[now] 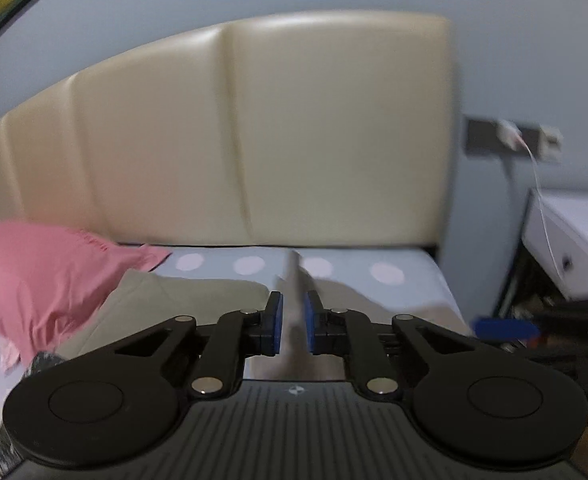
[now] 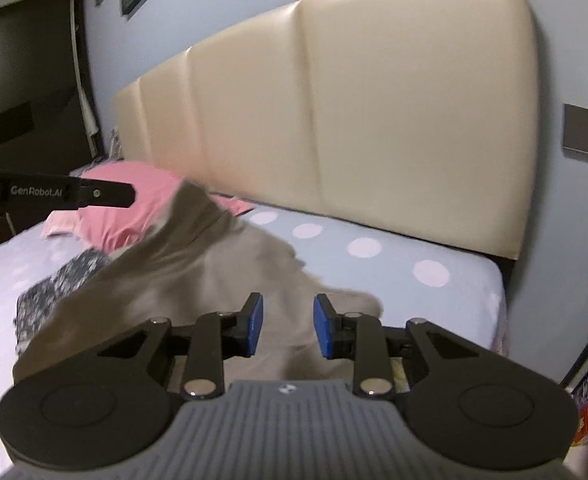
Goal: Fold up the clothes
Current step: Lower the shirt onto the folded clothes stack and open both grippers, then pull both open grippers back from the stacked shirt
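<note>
While draped across the dotted sheet, soft grey-beige cotton garment (image 2: 230, 276), creased and blurred, lying in the middle of the bed with one raised peak toward the pink pillow. Long axis from near-left to far-right across the mattress in the right wrist view, a lobe trailing out toward the right edge; exact type of clothing hard to tell. Thin vertical ridge of the same cloth (image 1: 293, 300) pinched up in the left wrist view, standing between the blue pads.

Left gripper (image 1: 293, 322), black with blue pads, closed tight on that ridge, held level and aimed at the headboard; seen side-on at the left of the right wrist view (image 2: 128, 194), up above the pillow. Right gripper (image 2: 288, 326), jaws parted, low over the near part of the cloth, nothing between the pads.

Beneath, pale lilac sheet with white polka dots (image 2: 434, 280). Pink pillow (image 2: 134, 216) at far left, dark patterned fabric (image 2: 60, 284) just beside the garment. Behind, cream padded leather headboard (image 2: 374, 120); white bedside cabinet (image 1: 570, 240) off to the right.
</note>
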`<state>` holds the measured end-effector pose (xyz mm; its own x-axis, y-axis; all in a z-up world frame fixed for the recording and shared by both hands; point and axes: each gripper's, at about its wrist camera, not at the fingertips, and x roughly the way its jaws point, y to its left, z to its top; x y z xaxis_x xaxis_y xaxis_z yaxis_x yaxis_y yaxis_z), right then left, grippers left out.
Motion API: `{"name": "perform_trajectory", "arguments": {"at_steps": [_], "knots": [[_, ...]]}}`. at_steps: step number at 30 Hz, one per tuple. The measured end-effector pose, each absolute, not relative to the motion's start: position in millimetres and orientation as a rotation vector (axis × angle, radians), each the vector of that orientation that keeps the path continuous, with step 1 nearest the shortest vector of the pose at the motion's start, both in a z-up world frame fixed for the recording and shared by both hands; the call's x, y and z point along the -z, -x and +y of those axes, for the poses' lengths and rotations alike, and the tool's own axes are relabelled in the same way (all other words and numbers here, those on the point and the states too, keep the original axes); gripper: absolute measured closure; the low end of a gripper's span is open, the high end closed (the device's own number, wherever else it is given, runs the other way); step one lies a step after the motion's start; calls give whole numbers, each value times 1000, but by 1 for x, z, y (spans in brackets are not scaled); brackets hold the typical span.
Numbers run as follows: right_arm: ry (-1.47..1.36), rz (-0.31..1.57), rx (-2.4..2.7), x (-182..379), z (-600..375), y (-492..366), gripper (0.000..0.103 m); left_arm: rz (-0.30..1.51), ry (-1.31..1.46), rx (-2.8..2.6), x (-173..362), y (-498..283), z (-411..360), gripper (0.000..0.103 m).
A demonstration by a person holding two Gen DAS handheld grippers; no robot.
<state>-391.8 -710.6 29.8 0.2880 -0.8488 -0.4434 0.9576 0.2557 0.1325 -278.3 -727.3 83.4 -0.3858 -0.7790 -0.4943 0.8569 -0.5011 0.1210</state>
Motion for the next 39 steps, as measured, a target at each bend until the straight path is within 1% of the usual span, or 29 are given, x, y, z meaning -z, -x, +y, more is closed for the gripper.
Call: {"name": "perform_trajectory", "arguments": {"at_steps": [1, 3, 9, 14, 17, 20, 24, 30, 32, 35, 39], "knots": [[-424, 320, 1239, -27, -712, 389, 72, 164, -649, 2007, -76, 283, -729, 93], [-430, 354, 1236, -22, -716, 382, 72, 180, -671, 1984, -64, 287, -741, 93], [-440, 439, 1324, 8, -743, 377, 72, 425, -642, 1882, -20, 284, -790, 93], [-480, 476, 1336, 21, -765, 381, 72, 526, -677, 1826, 24, 284, -812, 94], [-518, 497, 1339, 28, -772, 383, 72, 585, -656, 1804, 38, 278, -817, 94], [-531, 507, 1335, 30, -776, 383, 72, 544, -700, 1788, 36, 281, -813, 94], [-517, 498, 1340, 28, -775, 383, 71, 511, -689, 1773, 17, 280, -798, 94], [-286, 454, 1334, 1, -737, 377, 67, 428, -622, 1801, -31, 271, -755, 94], [-299, 417, 1293, -7, -721, 379, 65, 412, -629, 1824, -39, 268, -737, 94], [-363, 403, 1216, -10, -702, 375, 59, 423, -666, 1828, -35, 269, -716, 94], [-397, 489, 1161, -1, -693, 356, 59, 451, -723, 1773, -14, 272, -709, 94]]}}
